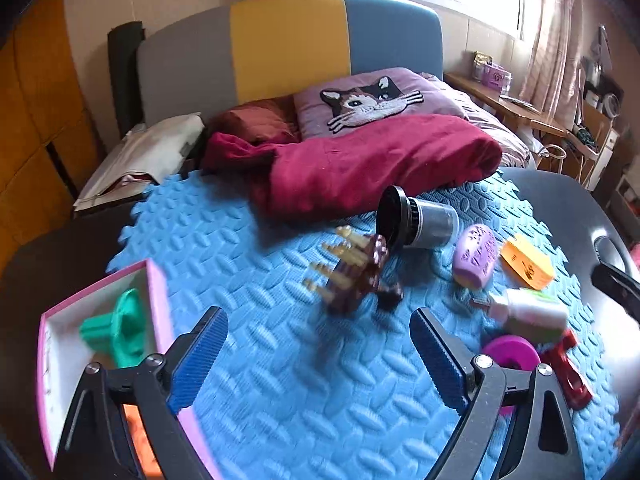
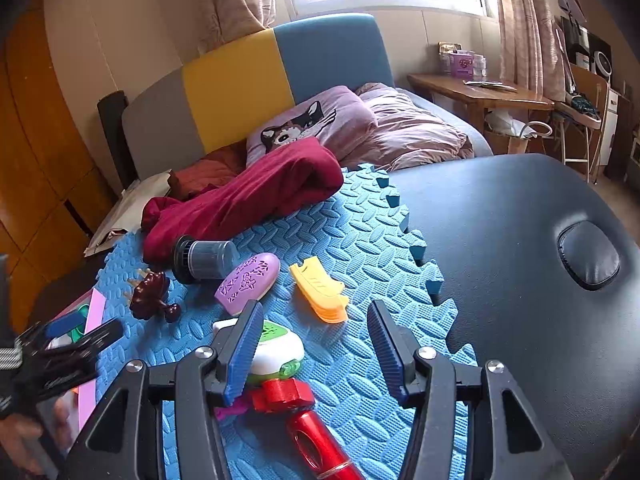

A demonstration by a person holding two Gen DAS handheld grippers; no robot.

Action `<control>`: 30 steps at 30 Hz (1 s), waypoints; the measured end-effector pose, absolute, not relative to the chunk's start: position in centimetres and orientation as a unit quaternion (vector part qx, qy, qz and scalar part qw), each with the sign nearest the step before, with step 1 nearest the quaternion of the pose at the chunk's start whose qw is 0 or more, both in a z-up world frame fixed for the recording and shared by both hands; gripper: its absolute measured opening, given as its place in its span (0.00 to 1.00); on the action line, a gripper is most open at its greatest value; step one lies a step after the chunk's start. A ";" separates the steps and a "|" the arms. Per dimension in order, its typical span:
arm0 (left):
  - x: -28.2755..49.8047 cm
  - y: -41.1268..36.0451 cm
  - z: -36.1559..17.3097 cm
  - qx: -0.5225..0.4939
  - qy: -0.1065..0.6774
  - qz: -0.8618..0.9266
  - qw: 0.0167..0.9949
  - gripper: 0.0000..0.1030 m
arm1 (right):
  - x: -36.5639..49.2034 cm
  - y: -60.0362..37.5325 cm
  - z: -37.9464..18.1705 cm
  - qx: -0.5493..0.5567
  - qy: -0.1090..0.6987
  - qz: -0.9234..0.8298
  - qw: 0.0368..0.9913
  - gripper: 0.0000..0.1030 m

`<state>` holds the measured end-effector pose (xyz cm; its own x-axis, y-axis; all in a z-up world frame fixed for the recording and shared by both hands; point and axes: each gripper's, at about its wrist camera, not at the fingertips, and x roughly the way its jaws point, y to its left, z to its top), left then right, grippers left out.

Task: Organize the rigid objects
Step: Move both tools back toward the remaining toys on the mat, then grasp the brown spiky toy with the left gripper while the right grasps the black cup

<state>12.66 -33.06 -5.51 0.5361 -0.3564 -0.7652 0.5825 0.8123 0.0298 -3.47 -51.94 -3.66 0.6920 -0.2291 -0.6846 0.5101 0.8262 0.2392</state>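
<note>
On the blue foam mat (image 1: 260, 264) lie a brown comb with tan teeth (image 1: 352, 276), a dark jar on its side (image 1: 416, 220), a purple oval case (image 1: 476, 256), an orange-yellow clip (image 1: 528, 264), a white-green device (image 1: 528, 312), a magenta ring (image 1: 510, 354) and a red tool (image 1: 568, 372). My left gripper (image 1: 318, 354) is open and empty, just short of the comb (image 2: 150, 294). A pink-rimmed box (image 1: 156, 300) at its left holds a green piece (image 1: 116, 330). My right gripper (image 2: 312, 346) is open and empty over the white-green device (image 2: 276, 350) and red tool (image 2: 304, 420).
A dark red cloth (image 1: 360, 168) lies at the mat's far edge against a cat pillow (image 1: 368, 100). The mat sits on a dark padded table (image 2: 520, 260) with a face hole (image 2: 588, 256). A wooden desk (image 2: 476, 92) stands at the right.
</note>
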 end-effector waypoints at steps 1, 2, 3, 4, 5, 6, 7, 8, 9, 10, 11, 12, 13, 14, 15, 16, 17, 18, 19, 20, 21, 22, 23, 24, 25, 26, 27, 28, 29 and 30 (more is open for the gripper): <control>13.0 -33.3 -5.7 0.142 0.397 -0.273 0.865 0.90 | -3.4 -52.0 -3.7 0.212 0.334 -0.205 0.895 0.53; 13.5 -33.9 -6.0 0.144 0.396 -0.272 0.865 0.90 | -3.4 -52.0 -3.7 0.213 0.334 -0.204 0.895 0.53; 14.0 -34.2 -6.2 0.144 0.398 -0.273 0.864 0.90 | -3.4 -52.0 -3.7 0.215 0.334 -0.202 0.895 0.53; 14.3 -34.6 -6.4 0.142 0.400 -0.276 0.862 0.90 | -3.3 -52.0 -3.8 0.215 0.335 -0.201 0.895 0.53; 14.7 -34.9 -6.7 0.142 0.401 -0.277 0.862 0.90 | -3.3 -52.1 -3.8 0.217 0.337 -0.200 0.894 0.53; 15.0 -35.1 -6.9 0.142 0.401 -0.276 0.862 0.90 | -3.2 -52.1 -3.9 0.218 0.338 -0.199 0.894 0.53; 15.3 -35.3 -7.1 0.142 0.401 -0.275 0.862 0.90 | -3.2 -52.1 -3.9 0.219 0.339 -0.197 0.893 0.53; 15.7 -35.6 -7.3 0.138 0.403 -0.277 0.861 0.90 | -3.1 -52.0 -4.0 0.220 0.340 -0.196 0.893 0.53; 16.1 -35.7 -7.6 0.135 0.406 -0.278 0.860 0.90 | -3.1 -52.0 -4.0 0.220 0.341 -0.195 0.893 0.53; 16.3 -35.9 -7.8 0.132 0.409 -0.278 0.859 0.85 | -3.0 -51.9 -4.0 0.219 0.342 -0.193 0.893 0.53; 16.7 -36.1 -8.1 0.127 0.415 -0.282 0.856 0.79 | -3.0 -51.9 -4.0 0.218 0.342 -0.193 0.893 0.53; 17.0 -36.2 -8.6 0.124 0.425 -0.288 0.849 0.58 | -2.9 -51.8 -4.1 0.215 0.343 -0.193 0.894 0.53; 17.3 -36.2 -9.0 0.116 0.436 -0.295 0.842 0.53 | -2.9 -51.7 -4.1 0.213 0.343 -0.193 0.894 0.53; 17.3 -36.0 -9.1 0.106 0.436 -0.296 0.843 0.53 | -2.9 -51.7 -4.1 0.212 0.344 -0.193 0.894 0.53; 17.2 -35.8 -9.0 0.103 0.435 -0.294 0.845 0.53 | -2.9 -51.6 -4.1 0.211 0.344 -0.193 0.894 0.53; 17.0 -35.7 -9.0 0.104 0.434 -0.294 0.845 0.53 | -2.9 -51.7 -4.1 0.210 0.343 -0.194 0.895 0.53; 16.7 -35.5 -8.9 0.104 0.433 -0.296 0.845 0.52 | -2.9 -51.7 -4.1 0.210 0.343 -0.194 0.895 0.53; 16.4 -35.2 -8.8 0.102 0.434 -0.295 0.845 0.52 | -2.9 -51.7 -4.1 0.210 0.343 -0.195 0.895 0.53; 16.0 -34.8 -8.7 0.098 0.434 -0.295 0.846 0.52 | -2.9 -51.7 -4.2 0.210 0.343 -0.195 0.894 0.53; 15.5 -34.3 -8.3 0.096 0.430 -0.294 0.848 0.52 | -2.9 -51.7 -4.2 0.210 0.344 -0.196 0.894 0.53; 14.9 -33.7 -8.0 0.098 0.425 -0.292 0.851 0.52 | -2.9 -51.7 -4.2 0.210 0.344 -0.196 0.894 0.53; 14.4 -33.3 -7.7 0.098 0.422 -0.290 0.853 0.52 | -2.9 -51.7 -4.2 0.210 0.345 -0.196 0.893 0.53; 14.1 -32.8 -7.4 0.096 0.421 -0.290 0.854 0.52 | -2.9 -51.6 -4.2 0.209 0.346 -0.196 0.893 0.53; 13.4 -32.0 -7.1 0.092 0.422 -0.293 0.853 0.52 | -2.8 -51.5 -4.3 0.207 0.348 -0.195 0.893 0.53; 12.9 -31.4 -6.9 0.090 0.422 -0.294 0.853 0.52 | -2.7 -51.4 -4.4 0.204 0.351 -0.195 0.893 0.53; 12.3 -30.8 -6.5 0.089 0.421 -0.293 0.854 0.52 | -2.6 -51.3 -4.5 0.201 0.355 -0.193 0.892 0.53; 12.0 -30.3 -6.4 0.088 0.419 -0.293 0.855 0.52 | -2.4 -51.0 -4.5 0.196 0.359 -0.192 0.892 0.53; 11.4 -29.6 -6.0 0.084 0.418 -0.293 0.856 0.52 | -2.3 -50.9 -4.6 0.193 0.361 -0.189 0.893 0.53; 10.8 -28.8 -5.7 0.078 0.416 -0.295 0.856 0.52 | -2.2 -50.7 -4.6 0.191 0.361 -0.186 0.894 0.53; 10.4 -28.2 -5.4 0.074 0.416 -0.296 0.857 0.52 | -2.1 -50.4 -4.4 0.191 0.360 -0.181 0.895 0.53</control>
<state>10.36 -28.24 -5.40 0.4789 -0.4461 -0.7561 0.5696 0.8132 -0.1190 -2.10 -50.41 -4.45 0.6751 -0.1857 -0.7140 0.4608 0.8620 0.2115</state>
